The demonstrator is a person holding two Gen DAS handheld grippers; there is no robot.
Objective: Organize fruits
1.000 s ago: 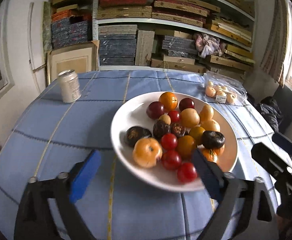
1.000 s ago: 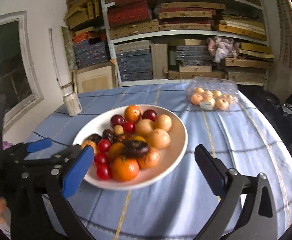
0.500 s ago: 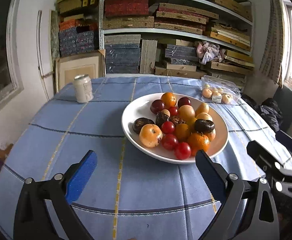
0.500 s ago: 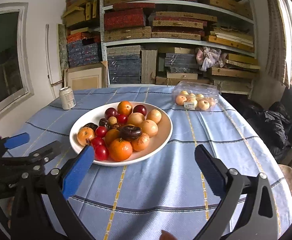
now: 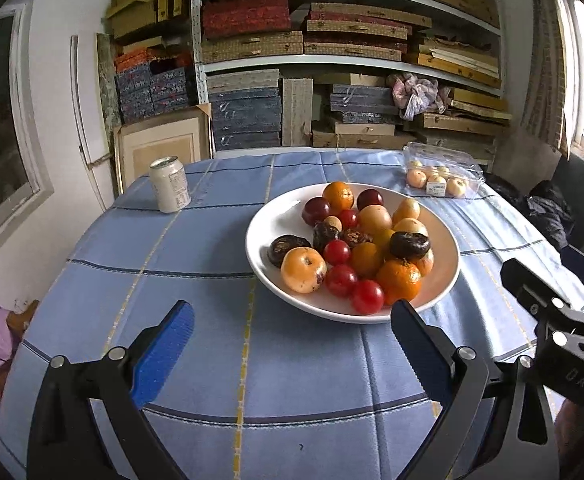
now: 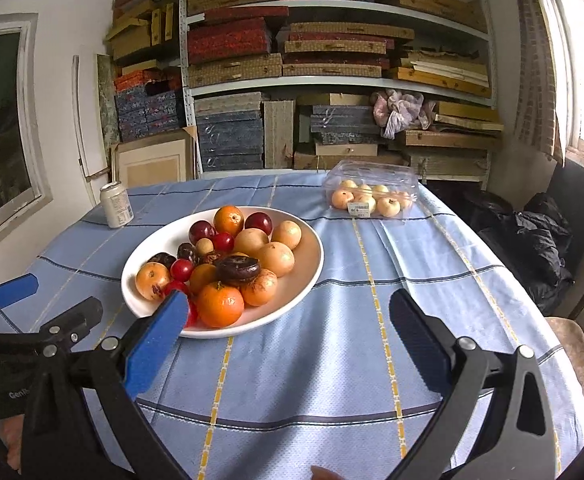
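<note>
A white plate piled with several fruits stands mid-table: oranges, red cherry tomatoes, dark plums, tan round fruit, dark wrinkled ones. A tangerine and a red tomato lie at its near rim. My left gripper is open and empty just short of that rim. In the right wrist view the same plate sits left of centre. My right gripper is open and empty, its blue finger overlapping the plate's near edge. A clear plastic box of pale round fruit rests at the far right.
A drink can stands at the table's far left. The blue checked cloth covers a round table. Shelves stacked with boxes rise behind it. A dark chair with black clothing and a stool are on the right.
Both grippers have drawn back toward me from the plate, so it looks smaller and farther. Both stay open and empty. The fruits have not moved.
</note>
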